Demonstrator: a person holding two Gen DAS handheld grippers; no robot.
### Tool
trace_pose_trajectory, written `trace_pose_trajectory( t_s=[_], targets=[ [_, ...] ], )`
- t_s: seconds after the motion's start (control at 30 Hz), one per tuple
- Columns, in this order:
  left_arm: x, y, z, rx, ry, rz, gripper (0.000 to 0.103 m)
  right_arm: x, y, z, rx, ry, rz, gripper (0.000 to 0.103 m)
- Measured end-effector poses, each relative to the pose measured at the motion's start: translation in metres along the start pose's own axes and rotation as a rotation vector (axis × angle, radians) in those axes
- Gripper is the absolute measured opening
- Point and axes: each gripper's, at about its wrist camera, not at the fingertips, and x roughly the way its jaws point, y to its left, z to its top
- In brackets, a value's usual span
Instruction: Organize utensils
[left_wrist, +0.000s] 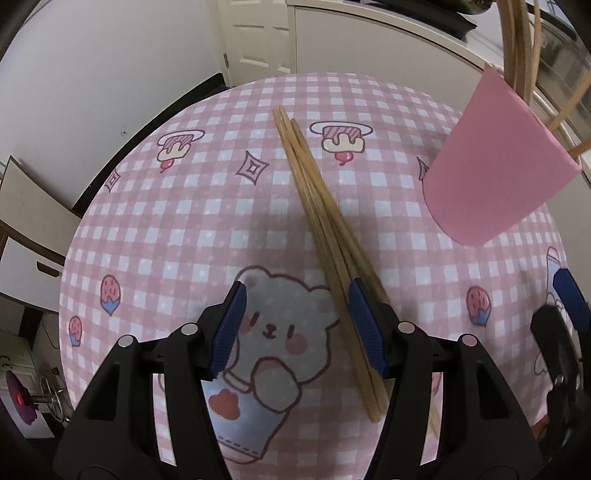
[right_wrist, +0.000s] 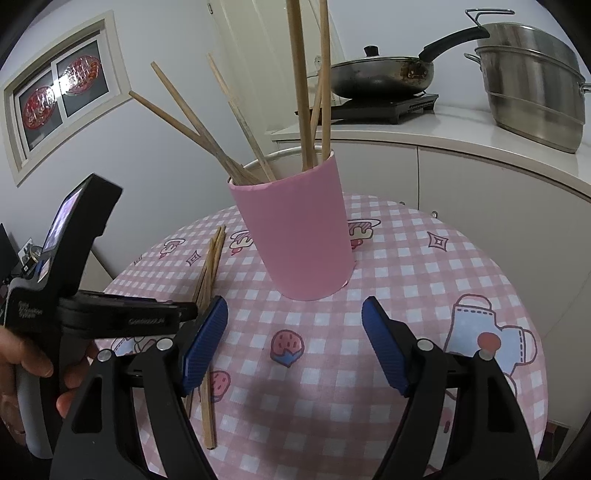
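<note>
A bundle of loose wooden chopsticks (left_wrist: 325, 229) lies slantwise on the pink checked tablecloth (left_wrist: 184, 221). My left gripper (left_wrist: 297, 325) hovers open over their near end; the sticks run beside and under its right finger (left_wrist: 365, 325), and no pad presses on them. A pink cup (right_wrist: 299, 236) stands upright mid-table with several chopsticks (right_wrist: 306, 92) fanning out of it. My right gripper (right_wrist: 295, 343) is open and empty, just short of the cup. The loose chopsticks (right_wrist: 210, 266) lie to its left, beside the left gripper's body (right_wrist: 110, 317), which a hand (right_wrist: 22, 369) holds.
Behind the table runs a white counter (right_wrist: 461, 129) with a wok (right_wrist: 380, 77) on an induction hob and a steel steamer pot (right_wrist: 532, 85). The round table's edge (right_wrist: 532, 288) falls away on the right. White cabinets and a door (left_wrist: 258, 37) stand farther back.
</note>
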Motion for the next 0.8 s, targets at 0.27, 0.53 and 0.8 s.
trace_pose_trajectory(
  t_s=[0.27,0.53,0.8],
  targets=[
    [-0.001,0.014,-0.004,-0.032,0.011,-0.054,0.058,0.026,0.025,-0.001,-0.136,0.148,0.008,0.072],
    [0.003,0.026,-0.006,-0.051,0.017,-0.105,0.058,0.057,0.061,-0.004,-0.312,0.283,0.026,0.049],
    [0.011,0.018,0.004,-0.018,0.013,-0.085,0.059,0.068,0.079,-0.005,-0.398,0.345,0.007,0.038]
  ],
)
